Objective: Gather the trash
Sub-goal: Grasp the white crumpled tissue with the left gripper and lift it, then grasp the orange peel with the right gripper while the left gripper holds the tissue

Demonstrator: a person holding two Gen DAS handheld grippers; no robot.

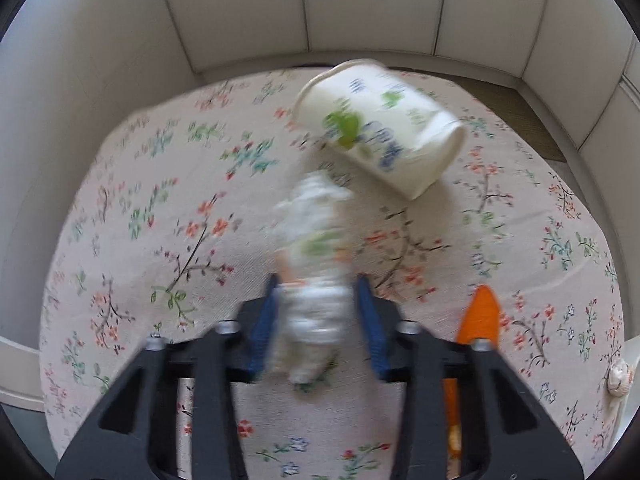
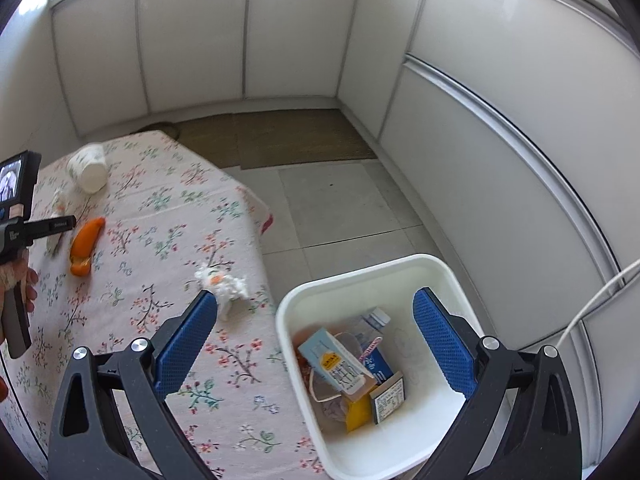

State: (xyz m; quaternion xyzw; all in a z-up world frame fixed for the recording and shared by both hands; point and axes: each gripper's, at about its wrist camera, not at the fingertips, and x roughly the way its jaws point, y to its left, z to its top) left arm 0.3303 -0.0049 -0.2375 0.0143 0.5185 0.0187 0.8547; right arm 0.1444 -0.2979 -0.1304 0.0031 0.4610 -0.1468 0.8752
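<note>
Wrapper (image 1: 310, 276), one crumpled white piece, sits pinched between the left gripper's (image 1: 316, 322) blue pads on the flowered tablecloth (image 1: 140, 208). Beside it lies one orange peel (image 1: 478, 316); farther off, one tipped paper cup (image 1: 380, 124). The right gripper (image 2: 316, 344) hangs spread wide and empty above one white bin (image 2: 404, 268) holding cartons, beside one tissue wad (image 2: 222, 280).
</note>
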